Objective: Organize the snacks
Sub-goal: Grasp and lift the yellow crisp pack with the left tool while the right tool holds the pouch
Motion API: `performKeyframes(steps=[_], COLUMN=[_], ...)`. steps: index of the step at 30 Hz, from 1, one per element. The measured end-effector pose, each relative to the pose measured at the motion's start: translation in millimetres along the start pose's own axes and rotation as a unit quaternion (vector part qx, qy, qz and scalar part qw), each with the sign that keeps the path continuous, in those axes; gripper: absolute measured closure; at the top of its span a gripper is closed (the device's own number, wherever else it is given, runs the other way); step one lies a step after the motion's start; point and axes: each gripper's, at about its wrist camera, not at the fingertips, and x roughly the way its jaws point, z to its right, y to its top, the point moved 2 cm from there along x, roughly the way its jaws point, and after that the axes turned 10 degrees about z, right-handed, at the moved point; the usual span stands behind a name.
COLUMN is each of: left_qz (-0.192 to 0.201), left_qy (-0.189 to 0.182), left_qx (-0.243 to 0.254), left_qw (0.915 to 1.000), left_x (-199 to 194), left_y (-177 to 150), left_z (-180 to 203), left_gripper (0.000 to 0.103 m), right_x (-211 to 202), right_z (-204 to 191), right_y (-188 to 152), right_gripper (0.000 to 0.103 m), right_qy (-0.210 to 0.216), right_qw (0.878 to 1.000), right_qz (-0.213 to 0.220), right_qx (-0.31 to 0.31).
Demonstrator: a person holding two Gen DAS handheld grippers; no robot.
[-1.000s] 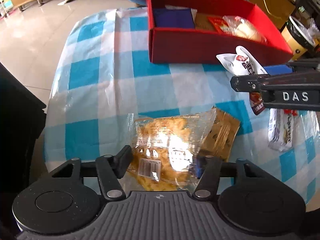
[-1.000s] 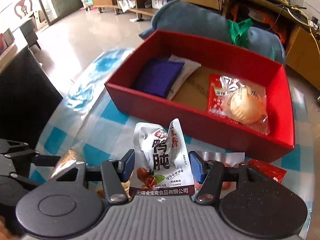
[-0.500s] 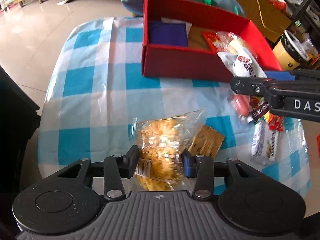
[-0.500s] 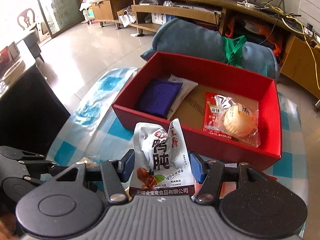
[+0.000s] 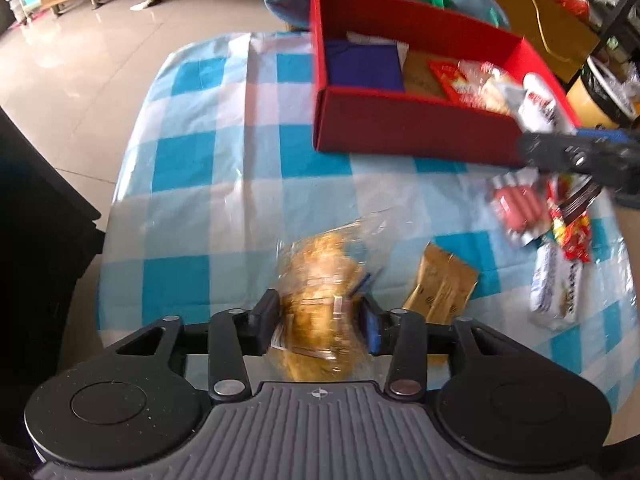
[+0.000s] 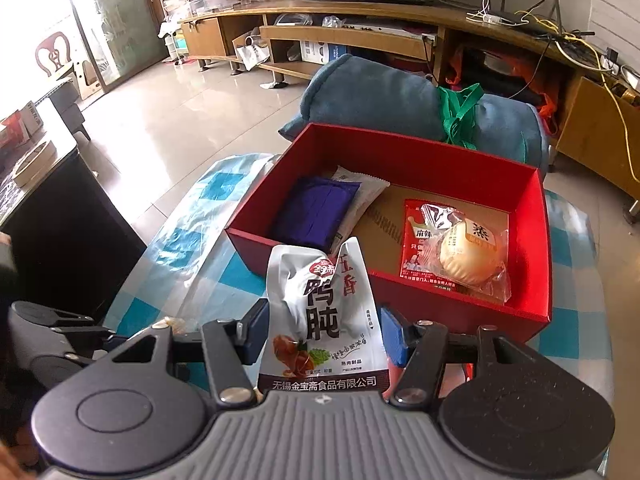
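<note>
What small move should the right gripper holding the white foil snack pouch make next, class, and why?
Probably carry the white foil snack pouch forward over the near wall of the red cardboard box, then release it. The right gripper is shut on it, just short of that wall, and bare cardboard floor shows between the purple packet and the bun packet.

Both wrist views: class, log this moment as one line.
left gripper: shut on clear pastry bag | right gripper: shut on white pouch | red box: ahead
</note>
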Motion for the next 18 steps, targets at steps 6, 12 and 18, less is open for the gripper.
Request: performKeyframes(steps=[6, 12, 18], left_qz=[-0.025, -0.007, 0.018], left_qy=[0.027, 0.007, -0.026], left_qx=[-0.008, -0.024, -0.047], left_qw=[0.9993, 0.9997, 0.9984], left_x=[15.3, 1.7, -14.4], left_y=[-6.9, -2.6, 9.9], left_z=[-10.0, -8.3, -6.5], left_gripper=[0.053, 0.061, 0.062], right_x=[0.7, -3.3, -6.1], right_z=[2.1, 1.5, 7.8], right_y=[-0.2, 2.5, 8.3], right_gripper=[0.052, 0.052, 0.051], right_qy=[-0.002, -0.002, -0.005], right_qw=[1.000, 1.000, 1.000], right_qz=[0.000, 0.011, 0.020], right_qx=[0.000, 0.003, 0.014])
